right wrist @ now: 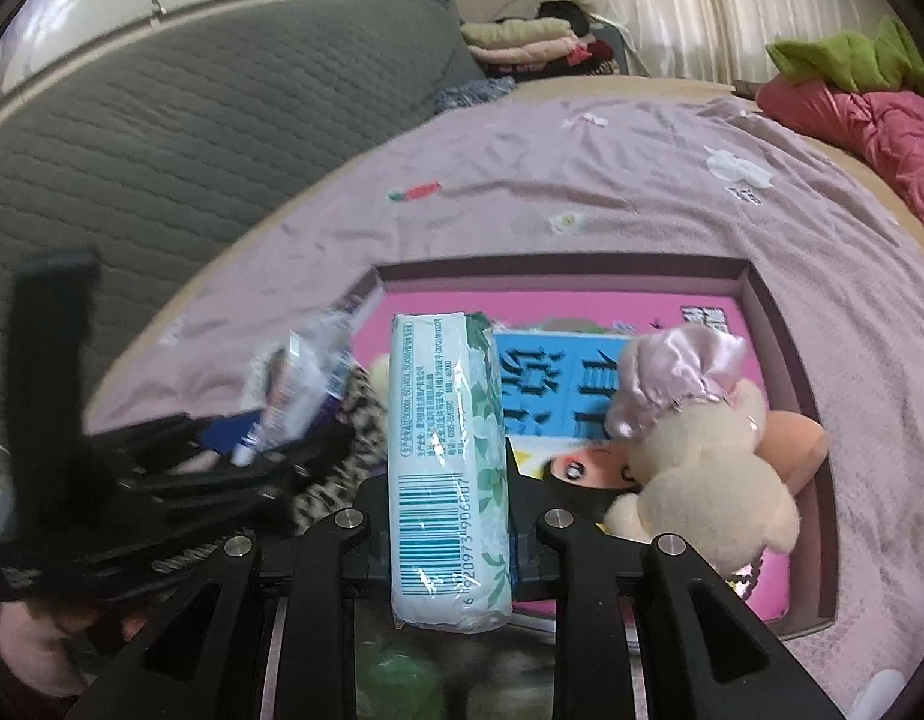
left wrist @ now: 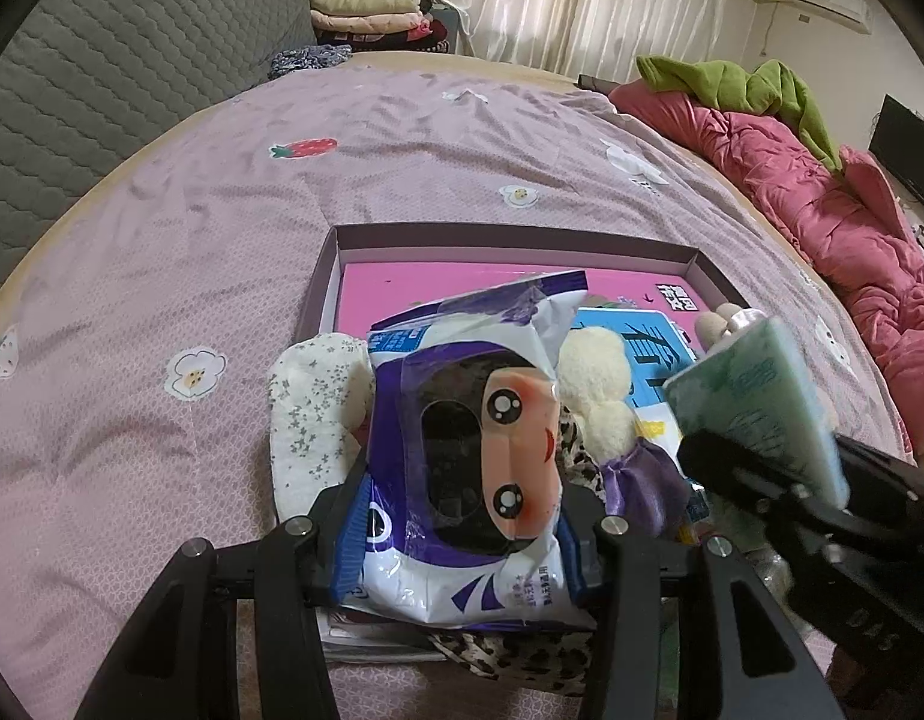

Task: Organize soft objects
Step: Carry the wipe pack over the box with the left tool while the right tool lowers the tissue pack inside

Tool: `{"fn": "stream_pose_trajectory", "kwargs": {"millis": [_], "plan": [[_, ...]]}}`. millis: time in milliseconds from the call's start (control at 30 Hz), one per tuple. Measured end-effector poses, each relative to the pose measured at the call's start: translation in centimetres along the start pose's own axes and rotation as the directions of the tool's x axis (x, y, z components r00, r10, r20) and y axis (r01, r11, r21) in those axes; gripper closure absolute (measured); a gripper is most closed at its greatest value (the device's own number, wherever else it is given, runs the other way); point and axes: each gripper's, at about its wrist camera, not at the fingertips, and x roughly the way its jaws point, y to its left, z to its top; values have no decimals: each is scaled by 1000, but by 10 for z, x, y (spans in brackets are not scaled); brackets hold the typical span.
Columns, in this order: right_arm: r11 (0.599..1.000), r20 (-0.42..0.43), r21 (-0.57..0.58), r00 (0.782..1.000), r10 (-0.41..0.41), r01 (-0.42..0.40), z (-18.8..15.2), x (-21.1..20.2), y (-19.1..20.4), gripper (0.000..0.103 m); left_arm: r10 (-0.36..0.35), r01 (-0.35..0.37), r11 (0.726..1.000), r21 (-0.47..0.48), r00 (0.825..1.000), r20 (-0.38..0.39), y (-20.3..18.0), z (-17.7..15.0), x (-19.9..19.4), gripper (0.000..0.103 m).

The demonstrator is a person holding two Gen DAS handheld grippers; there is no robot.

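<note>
Now | left tongs (left wrist: 456, 516) clamped on wipes pack (left wrist: 462, 450) | right tongs (right wrist: 450, 516) clamped on tissue pack (right wrist: 447, 450)

Box (left wrist: 696, 257) far half open – near half blocked by plush toy (right wrist: 702, 474), floral cloth (left wrist: 309, 420), leopard fabric (left wrist: 522, 657).

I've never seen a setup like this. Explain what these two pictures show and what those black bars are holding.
No robot here: a person holds a two-finger grasping tool in each hand, each with a fisheye camera looking along its black fingers. The left tool, seen in the left view, pinches a white-and-purple plastic pack. The right tool, in the right view, grips a wrapped tissue pack. Below, on a lilac bedsheet, sits a shallow box holding a pink book and a cream plush toy.
</note>
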Motion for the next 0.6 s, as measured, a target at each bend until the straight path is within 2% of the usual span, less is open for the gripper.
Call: {"fn": "stream_pose_trajectory", "kwargs": {"millis": [167, 267, 500, 600], "plan": [[999, -21, 30, 1000, -19, 19, -3, 4, -8, 77, 0, 0, 1000, -1, 1000, -1, 0, 0, 0, 53], [999, -24, 34, 999, -29, 30, -3, 4, -9, 71, -1, 1, 1000, -3, 1000, -3, 1, 0, 0, 53], [998, -11, -2, 998, -64, 64, -1, -1, -5, 68, 5, -5, 1000, -2, 1000, -3, 2, -1, 1, 53], [997, -1, -16, 997, -73, 73, 1, -5, -3, 63, 9, -9, 1000, -6, 1000, -3, 3, -1, 1, 53]]}}
